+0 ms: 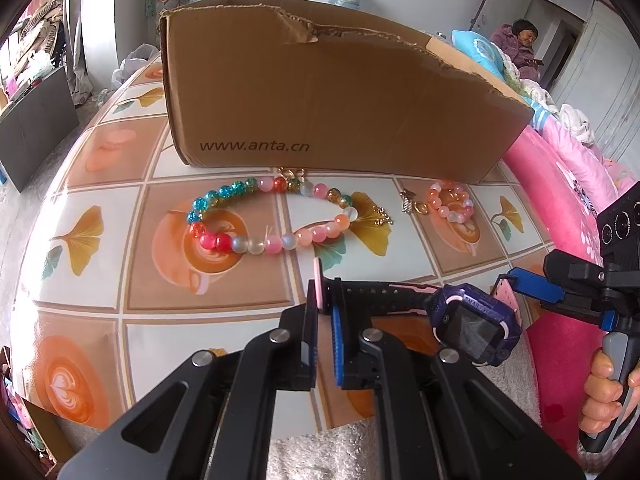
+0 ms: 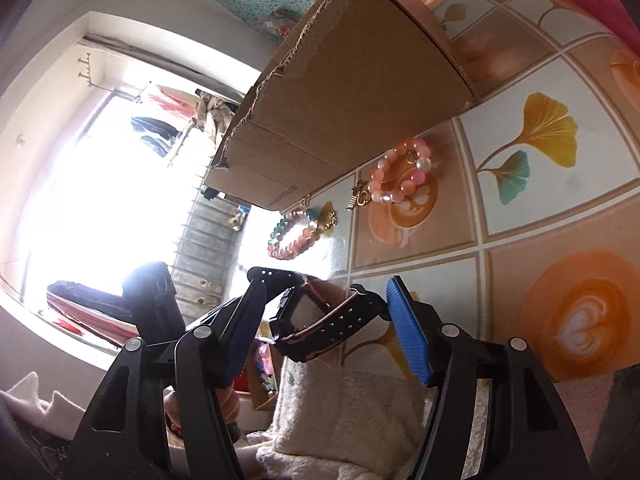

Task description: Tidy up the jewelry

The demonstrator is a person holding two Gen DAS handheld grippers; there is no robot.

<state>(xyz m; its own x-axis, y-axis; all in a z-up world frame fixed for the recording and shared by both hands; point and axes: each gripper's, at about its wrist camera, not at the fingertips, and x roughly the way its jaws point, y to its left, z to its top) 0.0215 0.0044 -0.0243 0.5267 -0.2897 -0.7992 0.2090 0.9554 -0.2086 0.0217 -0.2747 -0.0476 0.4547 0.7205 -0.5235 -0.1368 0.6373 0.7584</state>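
Tiled tablecloth (image 1: pixel 224 312) is carrying beads ahead of both claws. Left gripper (image 1: pixel 324 312) is pinching the smartwatch (image 1: pixel 476 328) strap; right gripper (image 2: pixel 328 320), spread wide, is straddling it. Judgement: keep strap level, close right squarely.

Matt brown cardboard box (image 1: pixel 320 92), torn rough top edge at 12 o'clock. Glossy printed tablecloth (image 1: pixel 100 292). Translucent glassy bead necklace (image 1: pixel 272 216). Watch (image 1: pixel 472 324) glossy plastic, matt perforated strap. Ribbed blue rubber pads (image 2: pixel 408 340).
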